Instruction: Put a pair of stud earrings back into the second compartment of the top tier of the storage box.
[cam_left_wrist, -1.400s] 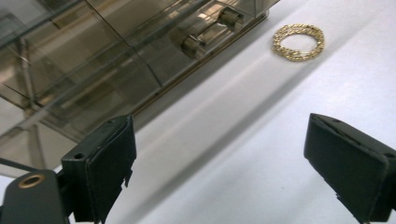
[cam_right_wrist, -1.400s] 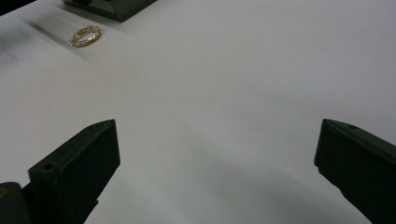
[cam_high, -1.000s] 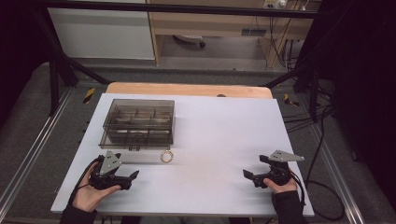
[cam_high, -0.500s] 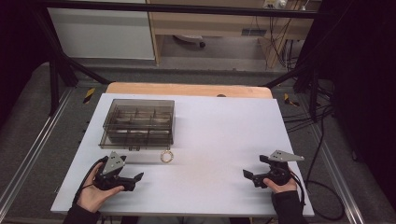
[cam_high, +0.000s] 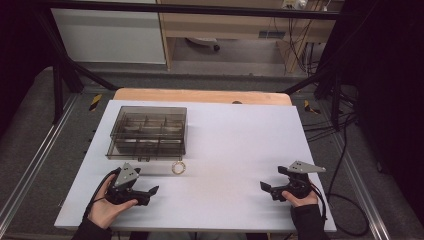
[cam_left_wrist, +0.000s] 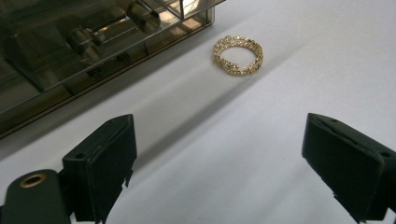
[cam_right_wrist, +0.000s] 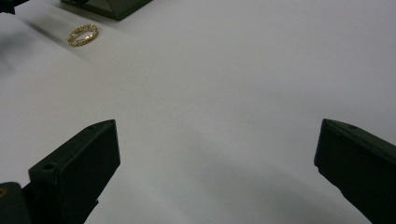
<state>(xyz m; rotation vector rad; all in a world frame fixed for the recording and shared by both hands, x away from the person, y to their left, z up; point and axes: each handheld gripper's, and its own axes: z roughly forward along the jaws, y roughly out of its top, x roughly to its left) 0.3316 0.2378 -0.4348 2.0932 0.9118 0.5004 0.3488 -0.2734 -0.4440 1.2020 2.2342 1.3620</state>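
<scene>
One gold bracelet (cam_high: 178, 167), a beaded coil, flat on the white table (cam_high: 240, 145). One smoked clear box (cam_high: 148, 132), lid down, divided into compartments inside; contents too dim to tell. Two grippers, one per hand.

Bracelet just beside the box's near right corner, apart from it, not touching. Seen in the left gripper view (cam_left_wrist: 238, 55) ahead and slightly right of centre, with the box wall (cam_left_wrist: 84, 46) at upper left. Seen in the right gripper view (cam_right_wrist: 83, 34) far off at upper left, box corner (cam_right_wrist: 109, 7) beyond it.

Left gripper (cam_high: 150, 192) low on the near left of the table, pointing right, near the bracelet but short of it. Jaws spread wide, nothing between them, bare table in the gap.

Right gripper (cam_high: 265, 187) on the near right, pointing left, well apart from bracelet and box. Jaws spread wide, holding nothing.

Nothing lying between left gripper and bracelet; open white surface only. Box standing just behind and left of the bracelet, closest obstruction on that side.

Surroundings: wooden board edge (cam_high: 200, 95) past the far edge of the table, cables (cam_high: 345, 150) on the floor at right.
</scene>
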